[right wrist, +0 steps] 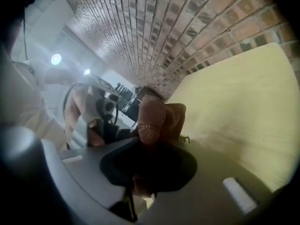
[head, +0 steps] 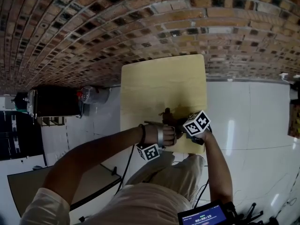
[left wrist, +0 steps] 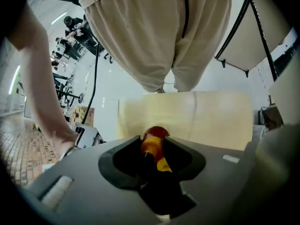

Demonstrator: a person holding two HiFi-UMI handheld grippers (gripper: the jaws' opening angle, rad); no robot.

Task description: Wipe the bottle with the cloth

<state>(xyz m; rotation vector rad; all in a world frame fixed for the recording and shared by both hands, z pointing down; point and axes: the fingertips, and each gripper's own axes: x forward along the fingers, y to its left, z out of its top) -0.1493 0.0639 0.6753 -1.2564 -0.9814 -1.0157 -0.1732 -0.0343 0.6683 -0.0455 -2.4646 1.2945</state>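
Clamps a dark, red-capped, yellow-labelled bottle (left wrist: 153, 150) lengthwise in the left claw (left wrist: 154, 140) at lower centre of the head view, with a rust-brown cloth (right wrist: 158, 116) pinched in the right claw (right wrist: 157, 142) just to its right.

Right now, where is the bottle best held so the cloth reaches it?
Likely by its dark lower body, from the base end, jaws across the sides, as the left gripper has it. The bottle lies along the jaws, so its yellow label and red cap are free for the cloth.
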